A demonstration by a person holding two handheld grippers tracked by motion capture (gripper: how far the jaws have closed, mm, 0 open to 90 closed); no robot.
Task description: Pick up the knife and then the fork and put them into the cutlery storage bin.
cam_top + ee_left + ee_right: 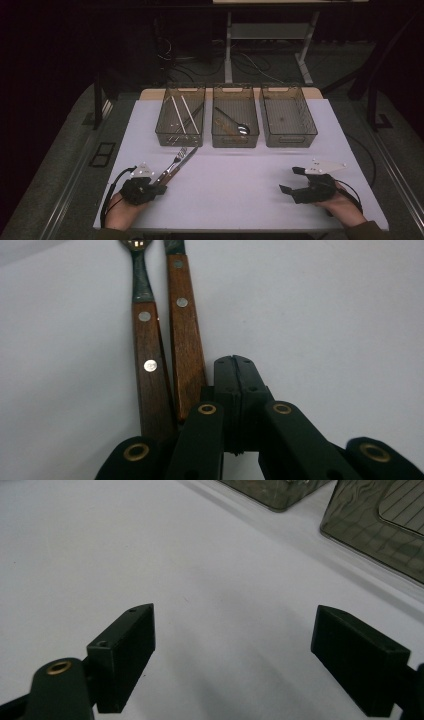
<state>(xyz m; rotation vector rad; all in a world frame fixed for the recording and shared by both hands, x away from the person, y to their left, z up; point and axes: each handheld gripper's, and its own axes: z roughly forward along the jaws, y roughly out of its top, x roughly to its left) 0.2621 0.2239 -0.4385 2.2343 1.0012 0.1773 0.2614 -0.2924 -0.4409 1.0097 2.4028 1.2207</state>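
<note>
A: Where are the fork and the knife now?

B: Both lie flat on the white desk, at about eight o'clock from its middle; they lie side by side, the knife on the right, its blade toward one o'clock, just before the left bin.

A: And the left tongs?

B: They are at the wooden handle ends; in the left gripper view the left tongs are closed fully, pad against pad, with nothing between; the knife handle lies just beside them at nine o'clock, and the fork handle beyond it; if they touch the knife, I cannot tell.

A: The right tongs?

B: They rest at four o'clock on the desk, well apart from the cutlery; in the right gripper view the right tongs stand wide, only bare desk between them.

A: And the bins?

B: Three in a row at twelve o'clock; the left holds long sticks, the middle bin a spoon.
</note>
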